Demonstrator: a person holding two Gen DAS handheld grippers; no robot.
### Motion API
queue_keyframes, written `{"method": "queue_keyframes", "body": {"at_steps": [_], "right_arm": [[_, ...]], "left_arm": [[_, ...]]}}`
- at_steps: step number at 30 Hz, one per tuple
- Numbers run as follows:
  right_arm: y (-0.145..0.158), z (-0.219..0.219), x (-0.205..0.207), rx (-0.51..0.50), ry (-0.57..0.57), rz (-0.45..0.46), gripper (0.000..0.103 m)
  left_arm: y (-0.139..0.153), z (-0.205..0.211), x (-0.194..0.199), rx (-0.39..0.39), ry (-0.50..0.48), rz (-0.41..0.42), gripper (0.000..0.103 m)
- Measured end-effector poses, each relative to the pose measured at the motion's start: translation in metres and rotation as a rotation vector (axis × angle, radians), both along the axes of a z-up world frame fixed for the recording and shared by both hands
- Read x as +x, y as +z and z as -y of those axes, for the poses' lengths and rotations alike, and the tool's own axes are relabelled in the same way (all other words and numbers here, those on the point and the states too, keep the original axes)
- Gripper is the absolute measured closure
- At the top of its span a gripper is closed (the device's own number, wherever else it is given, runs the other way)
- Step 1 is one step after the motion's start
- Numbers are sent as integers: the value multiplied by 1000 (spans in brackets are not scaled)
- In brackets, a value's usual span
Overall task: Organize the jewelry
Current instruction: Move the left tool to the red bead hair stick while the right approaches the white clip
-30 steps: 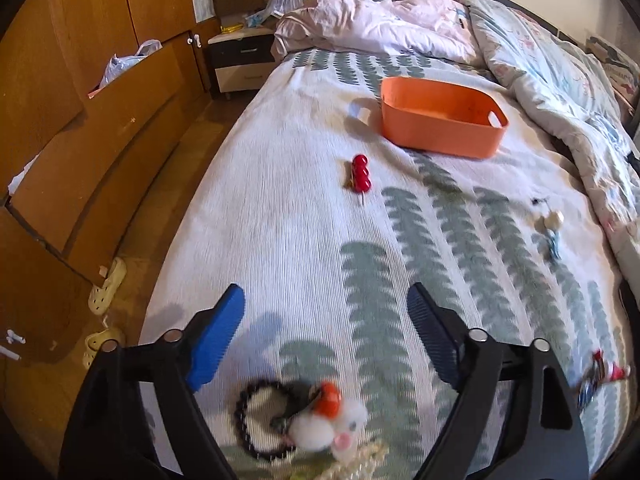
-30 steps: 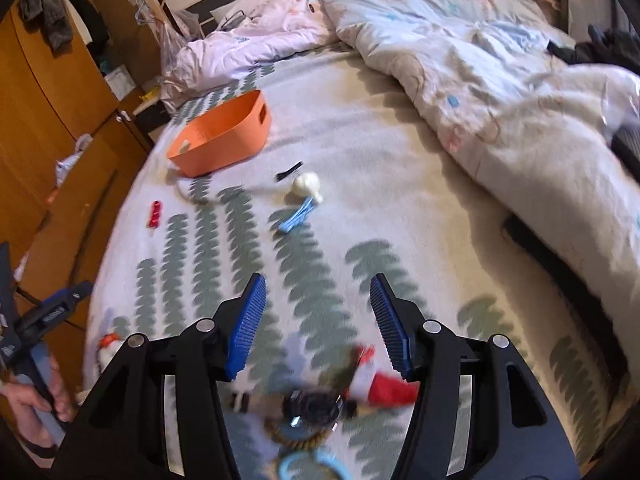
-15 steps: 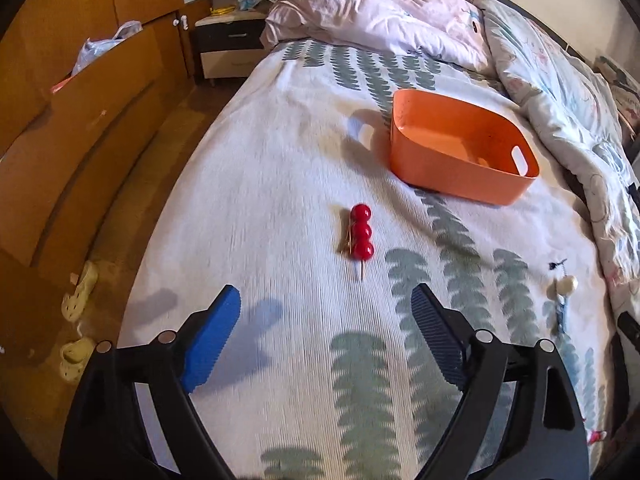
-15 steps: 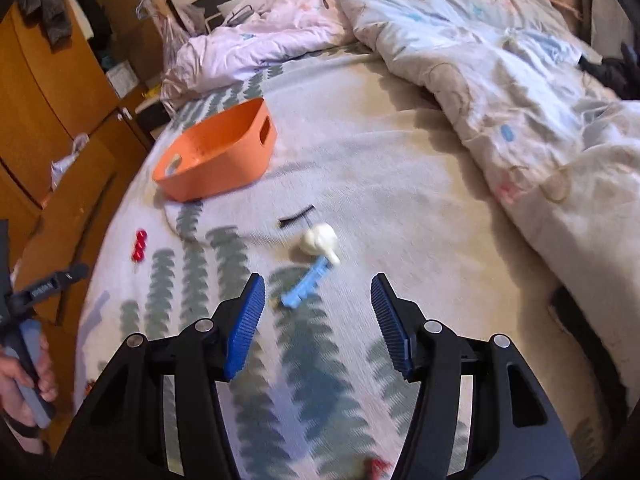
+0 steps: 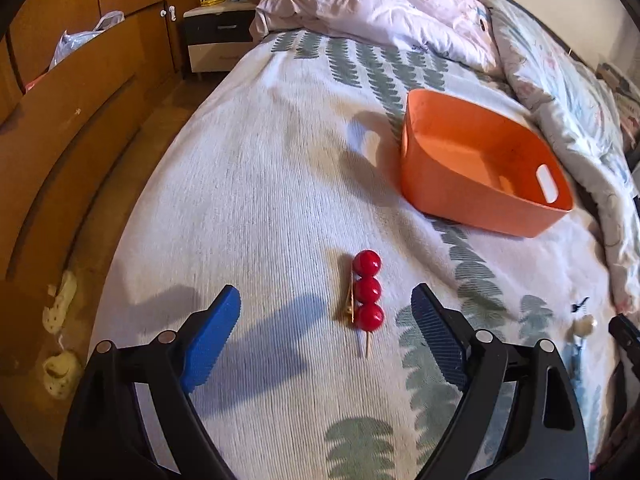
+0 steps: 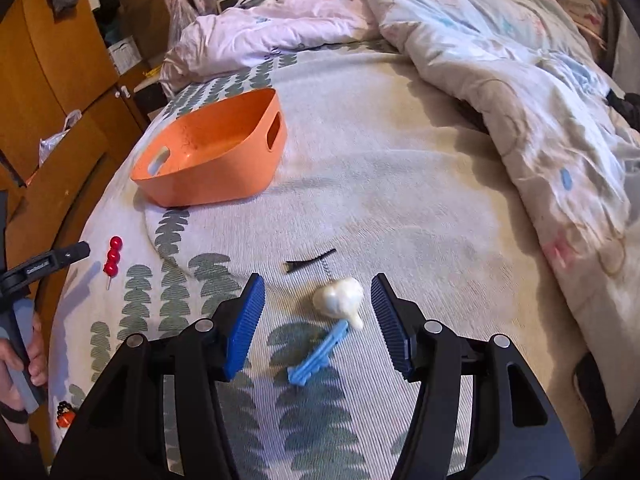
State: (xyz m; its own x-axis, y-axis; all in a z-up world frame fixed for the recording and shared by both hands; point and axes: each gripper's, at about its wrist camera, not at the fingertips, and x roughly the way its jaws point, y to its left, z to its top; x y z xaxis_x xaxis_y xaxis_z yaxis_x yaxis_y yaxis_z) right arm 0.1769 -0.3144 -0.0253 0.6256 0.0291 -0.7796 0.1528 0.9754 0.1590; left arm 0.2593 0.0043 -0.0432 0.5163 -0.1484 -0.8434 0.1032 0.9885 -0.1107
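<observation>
A hairpin with three red beads [image 5: 367,294] lies on the bedspread, just ahead of and between the open jaws of my left gripper [image 5: 326,312]; it also shows in the right wrist view [image 6: 112,256]. An empty orange basket [image 5: 480,200] stands beyond it, also seen from the right [image 6: 208,184]. My right gripper [image 6: 318,298] is open, with a white shell-shaped clip [image 6: 339,300] between its fingertips. A blue clip [image 6: 318,358] and a black hairpin [image 6: 310,261] lie close by.
A rumpled duvet [image 6: 520,92] covers the right side of the bed. Wooden wardrobes [image 5: 60,120] and a nightstand [image 5: 218,38] stand left of the bed, with slippers [image 5: 60,308] on the floor. A small orange trinket [image 6: 64,414] lies at the bed's near left edge.
Both grippers have moved forward over the bed. The left has left a pile of bracelets and reached the red bead hairpin. The right has left its own pile and reached the white clip.
</observation>
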Motion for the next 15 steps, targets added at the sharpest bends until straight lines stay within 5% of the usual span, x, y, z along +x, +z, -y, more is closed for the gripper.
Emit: {"method": "queue_keyframes", "body": {"at_steps": [15], "right_arm": [[-29, -8, 27, -56, 8, -65, 44]], "left_arm": [[-30, 34, 7, 106, -43, -19, 17]]}}
